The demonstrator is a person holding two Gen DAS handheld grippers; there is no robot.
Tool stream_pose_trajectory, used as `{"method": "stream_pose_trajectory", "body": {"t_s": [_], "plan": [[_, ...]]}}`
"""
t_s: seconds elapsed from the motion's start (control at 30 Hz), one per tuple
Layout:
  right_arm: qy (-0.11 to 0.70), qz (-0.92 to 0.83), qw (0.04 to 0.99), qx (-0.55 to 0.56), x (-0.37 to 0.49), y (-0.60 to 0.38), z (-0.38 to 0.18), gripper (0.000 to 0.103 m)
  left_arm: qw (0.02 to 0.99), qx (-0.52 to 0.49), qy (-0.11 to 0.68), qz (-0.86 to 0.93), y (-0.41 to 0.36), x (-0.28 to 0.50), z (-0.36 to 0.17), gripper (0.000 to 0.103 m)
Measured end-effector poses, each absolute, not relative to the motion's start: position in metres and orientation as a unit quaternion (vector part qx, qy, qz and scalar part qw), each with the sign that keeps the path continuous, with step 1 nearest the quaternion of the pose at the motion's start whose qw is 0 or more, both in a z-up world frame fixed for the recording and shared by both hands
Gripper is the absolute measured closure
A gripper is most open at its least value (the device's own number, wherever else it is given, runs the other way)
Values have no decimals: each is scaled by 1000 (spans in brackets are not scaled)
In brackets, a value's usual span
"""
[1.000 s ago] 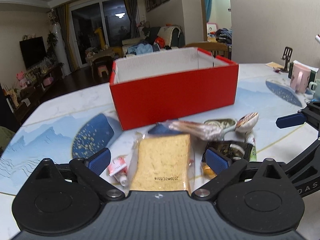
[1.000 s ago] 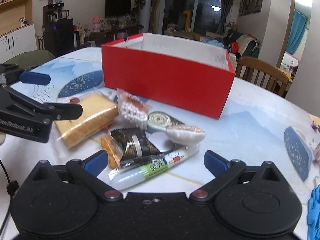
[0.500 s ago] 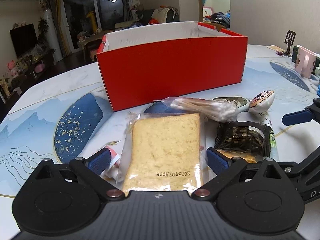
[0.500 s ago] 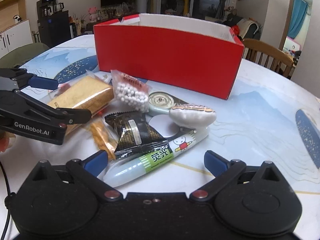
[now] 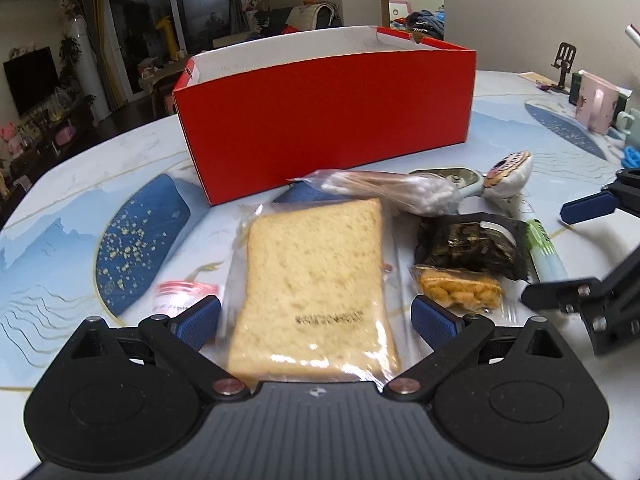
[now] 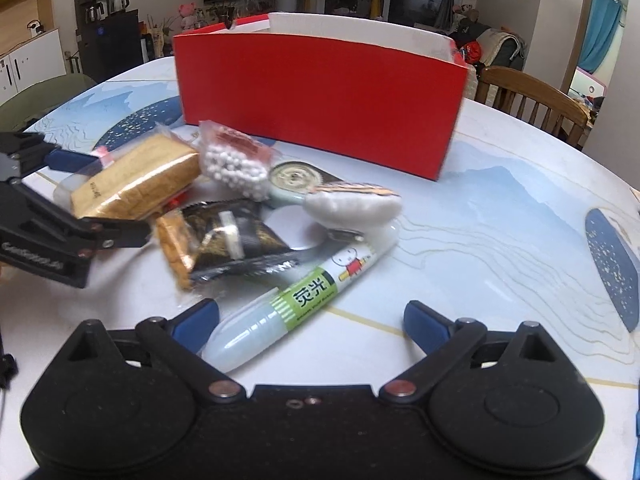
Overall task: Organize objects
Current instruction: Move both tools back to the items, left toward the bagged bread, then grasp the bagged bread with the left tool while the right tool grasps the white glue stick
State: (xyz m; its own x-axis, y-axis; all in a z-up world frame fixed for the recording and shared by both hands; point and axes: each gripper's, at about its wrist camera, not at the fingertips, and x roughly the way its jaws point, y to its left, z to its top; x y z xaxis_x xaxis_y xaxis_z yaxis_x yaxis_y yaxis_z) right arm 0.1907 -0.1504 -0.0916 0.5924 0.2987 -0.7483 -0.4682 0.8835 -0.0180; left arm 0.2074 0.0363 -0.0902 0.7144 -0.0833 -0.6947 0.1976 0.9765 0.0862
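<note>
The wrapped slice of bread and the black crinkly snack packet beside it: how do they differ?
The clear-wrapped tan bread slice shows its contents; the black foil snack packet hides them. The bread slice is larger, flat and smooth-sided, while the packet is smaller and crumpled. The bread lies between the open left tool's fingers; the packet lies outside them. Both rest on the patterned table, before the red box.

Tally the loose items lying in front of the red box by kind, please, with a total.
Food packets: 3 (bagged bread slice, black snack packet, orange cracker packet)
Bead bags: 1 (white beads)
Tubes and sachets: 2 (green-label tube, small red-white sachet)
Other: 2 (round tin, white shell-shaped piece)
Total: 8
</note>
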Motion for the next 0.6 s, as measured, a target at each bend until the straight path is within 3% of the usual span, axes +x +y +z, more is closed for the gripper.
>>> {"method": "stream_pose_trajectory", "body": {"t_s": [0.27, 0.6], "plan": [[401, 220, 884, -98, 191, -171, -89, 23, 922, 36, 372, -95, 44, 197, -87, 2], [398, 213, 888, -84, 198, -174, -89, 26, 928, 34, 365, -62, 48, 210, -84, 2]]}}
